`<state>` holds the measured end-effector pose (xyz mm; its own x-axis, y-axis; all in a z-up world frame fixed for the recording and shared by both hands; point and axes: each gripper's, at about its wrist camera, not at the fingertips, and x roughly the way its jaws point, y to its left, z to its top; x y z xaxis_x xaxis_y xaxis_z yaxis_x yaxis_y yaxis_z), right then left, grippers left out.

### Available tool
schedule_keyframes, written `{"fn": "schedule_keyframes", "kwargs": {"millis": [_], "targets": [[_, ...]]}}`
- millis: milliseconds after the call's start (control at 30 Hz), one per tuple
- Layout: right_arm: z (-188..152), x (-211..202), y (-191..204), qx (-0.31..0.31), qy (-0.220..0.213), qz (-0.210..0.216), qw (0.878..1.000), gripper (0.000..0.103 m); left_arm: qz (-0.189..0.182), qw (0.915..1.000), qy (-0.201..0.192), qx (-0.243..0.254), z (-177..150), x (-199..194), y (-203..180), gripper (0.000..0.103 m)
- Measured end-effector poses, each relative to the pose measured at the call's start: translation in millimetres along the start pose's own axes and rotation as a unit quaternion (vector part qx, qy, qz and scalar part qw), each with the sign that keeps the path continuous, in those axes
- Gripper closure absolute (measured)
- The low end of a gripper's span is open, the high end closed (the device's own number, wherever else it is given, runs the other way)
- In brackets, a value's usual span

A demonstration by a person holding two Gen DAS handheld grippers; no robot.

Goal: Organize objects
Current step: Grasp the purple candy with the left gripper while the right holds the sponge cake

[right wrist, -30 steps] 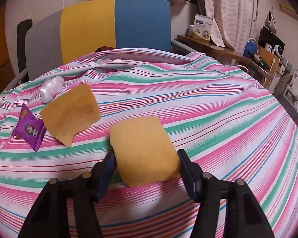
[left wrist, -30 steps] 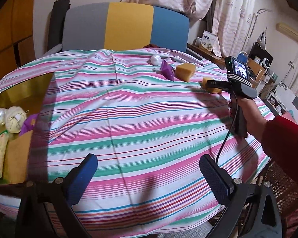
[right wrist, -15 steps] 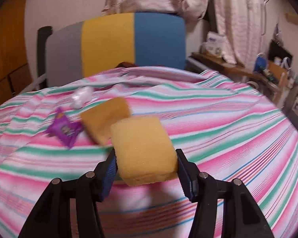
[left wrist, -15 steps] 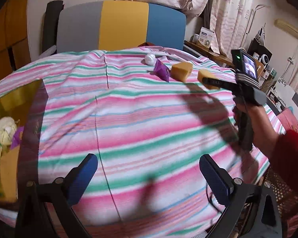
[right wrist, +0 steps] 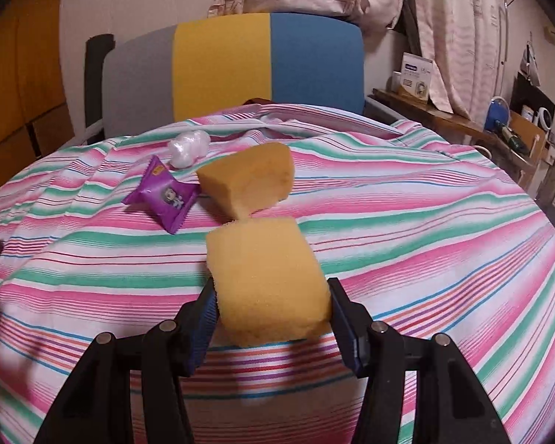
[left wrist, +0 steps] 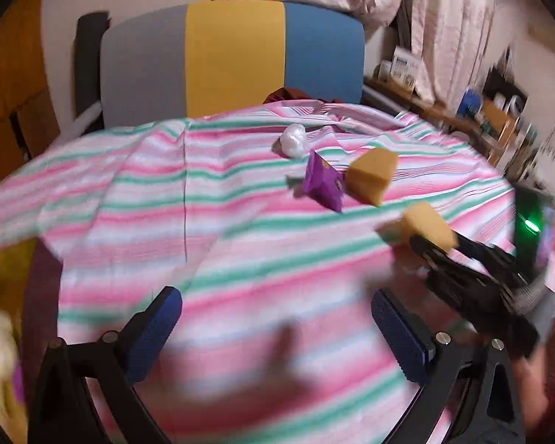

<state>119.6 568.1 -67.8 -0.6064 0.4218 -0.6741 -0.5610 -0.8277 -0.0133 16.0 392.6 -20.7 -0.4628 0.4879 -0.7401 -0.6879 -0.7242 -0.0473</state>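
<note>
**Q:** What does your right gripper (right wrist: 272,318) hold, and why so?

**A:** Its jaws are narrowed on a yellow sponge (right wrist: 266,281). Both blue pads press the sponge's flanks, and it rides clear of the striped cloth (right wrist: 425,229). Gripping the soft sides, you likely keep it from twisting in transit.

**Q:** And your left gripper (left wrist: 277,329)?

**A:** Jaws wide, nothing between them. It hangs over bare cloth near the table's front edge, seemingly kept free for the next pick.

**Q:** What remains to be organized?

**A:** A second sponge (right wrist: 249,185), a purple packet (right wrist: 162,194) and a white wad (right wrist: 188,148) lie clustered at the far side, the packet just beside the sponge. At the left wrist view's left edge a box (left wrist: 3,270) with items shows, blurred; it is probably the destination.

**Q:** The risk?

**A:** Overpressure would deform the sponge; too little, and it could slip.
</note>
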Motion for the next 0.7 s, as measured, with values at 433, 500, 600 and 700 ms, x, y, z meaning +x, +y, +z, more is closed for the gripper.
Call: {"fn": "schedule_keyframes", "kwargs": {"millis": [433,500,600,700], "targets": [[-5.4,6.0,5.0,-0.017,-0.009,-0.039,0.999,0.046,0.044,0.9989,0.000,0.017,89.9,99.2,-35.4,0.000],[-5.4,6.3,5.8,-0.020,-0.010,-0.044,0.999,0.046,0.048,0.9988,0.006,-0.001,106.3,115.3,-36.2,0.000],[-5.8,6.4,6.0,-0.023,-0.013,-0.047,0.999,0.046,0.079,0.9960,0.041,-0.006,118.1,139.2,-32.2,0.000],[-5.4,7.6,6.0,-0.023,-0.014,-0.049,0.998,0.046,0.103,0.9931,0.054,0.017,107.5,146.1,-24.2,0.000]]}}
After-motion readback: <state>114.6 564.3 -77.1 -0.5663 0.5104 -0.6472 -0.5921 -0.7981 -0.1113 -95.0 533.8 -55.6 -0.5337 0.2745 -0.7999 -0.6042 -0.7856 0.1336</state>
